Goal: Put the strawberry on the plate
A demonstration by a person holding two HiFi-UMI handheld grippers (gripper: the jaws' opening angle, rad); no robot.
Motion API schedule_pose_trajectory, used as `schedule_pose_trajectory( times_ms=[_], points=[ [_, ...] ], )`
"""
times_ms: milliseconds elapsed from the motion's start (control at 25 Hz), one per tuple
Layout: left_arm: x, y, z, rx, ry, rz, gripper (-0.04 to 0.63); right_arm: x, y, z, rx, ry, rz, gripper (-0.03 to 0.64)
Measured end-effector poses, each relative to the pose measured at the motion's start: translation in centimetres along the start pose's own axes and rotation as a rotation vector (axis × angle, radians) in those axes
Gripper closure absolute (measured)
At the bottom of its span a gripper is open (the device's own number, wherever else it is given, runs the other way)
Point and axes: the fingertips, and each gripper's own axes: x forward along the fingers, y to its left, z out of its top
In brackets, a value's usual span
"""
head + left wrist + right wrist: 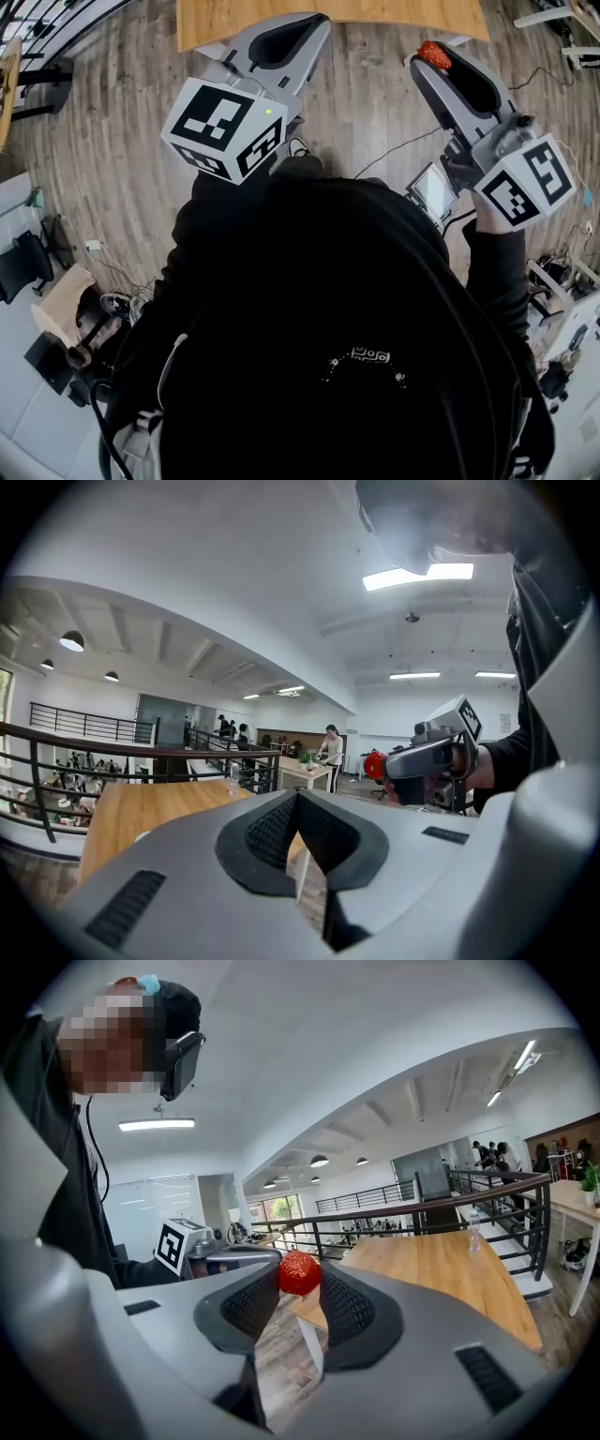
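Note:
A red strawberry (pixel 299 1271) sits pinched between the tips of my right gripper (pixel 300 1281), which is shut on it and held up in the air. In the head view the strawberry (pixel 433 54) shows at the tip of the right gripper (pixel 429 64), short of the wooden table (pixel 328 19). My left gripper (pixel 295 795) is shut, pads meeting at the tips with nothing between them; in the head view the left gripper (pixel 314 21) is raised at the upper left. From the left gripper view the strawberry (pixel 374 763) is off to the right. No plate is clearly in view.
The wooden table (pixel 441 1269) stands ahead beside a black railing (pixel 422 1218), with a water bottle (pixel 472 1232) on it. Cables and gear (pixel 103 300) lie on the wood floor at the left. A small screen (pixel 433 190) hangs near my right arm. People (pixel 330 752) stand at a far table.

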Motion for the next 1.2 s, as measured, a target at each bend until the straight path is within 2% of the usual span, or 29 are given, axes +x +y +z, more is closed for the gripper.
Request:
schedule_pose_trajectory(
  times_ms=[320, 520, 600, 720, 920, 1040, 1200],
  points=[
    [-2.0, 5.9, -0.5, -0.004, 0.004, 0.020, 0.591, 6.4, 0.5, 1.5, -0.014, 0.033, 0.008, 0.472],
    [-3.6, 9.5, -1.2, 0.078, 0.029, 0.020, 0.591, 9.2, 1.1, 1.7, -0.021, 0.048, 0.004, 0.472],
    [-4.5, 10.6, -1.3, 0.062, 0.024, 0.007, 0.591, 10.1, 1.6, 2.0, -0.027, 0.057, -0.001, 0.471],
    [-5.2, 10.5, -1.6, 0.040, 0.015, -0.027, 0.591, 10.9, 2.2, 2.4, -0.036, 0.064, -0.001, 0.471],
    [-4.7, 7.8, -2.5, 0.026, 0.004, -0.070, 0.591, 10.3, 2.1, 1.7, -0.036, 0.075, -0.002, 0.472],
    [-5.0, 7.6, -2.2, 0.028, 0.005, -0.063, 0.591, 10.8, 2.2, 2.3, -0.040, 0.072, 0.008, 0.471],
    [-5.6, 9.5, -2.2, 0.023, 0.006, -0.020, 0.591, 12.7, 2.6, 2.8, -0.054, 0.073, 0.049, 0.472]
  ],
)
